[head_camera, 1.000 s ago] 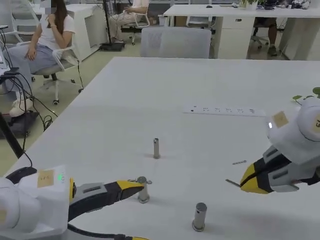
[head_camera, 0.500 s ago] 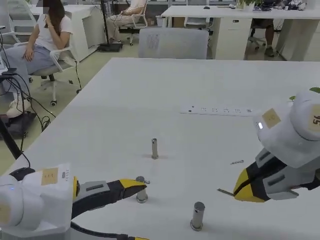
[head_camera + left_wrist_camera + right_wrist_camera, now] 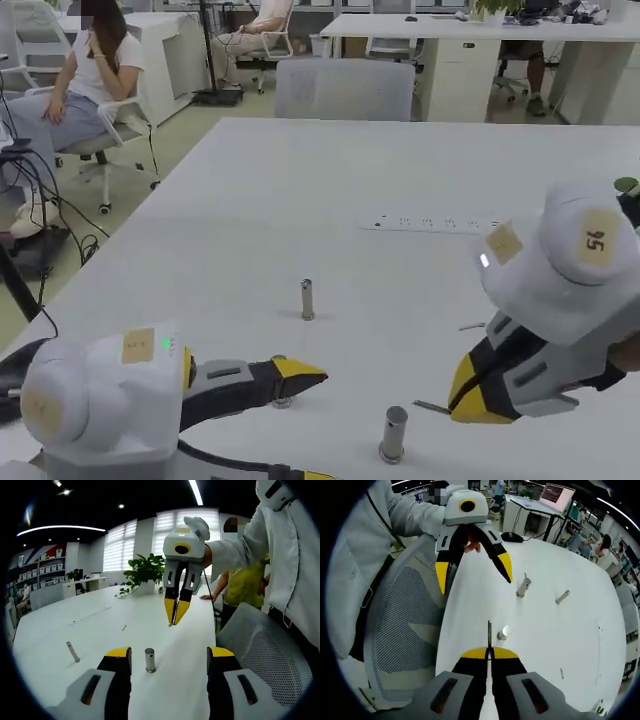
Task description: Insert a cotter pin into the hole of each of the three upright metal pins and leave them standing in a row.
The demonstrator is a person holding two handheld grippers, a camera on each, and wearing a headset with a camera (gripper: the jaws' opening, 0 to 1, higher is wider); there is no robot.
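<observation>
The right gripper has its jaws pressed together on a cotter pin, whose end sticks out past the tips, near the front metal pin; the left gripper is spread wide, one jaw tip just beside the middle metal pin; the far metal pin stands well apart; all three stand upright on the white workbench; a second cotter pin lies loose on it.
</observation>
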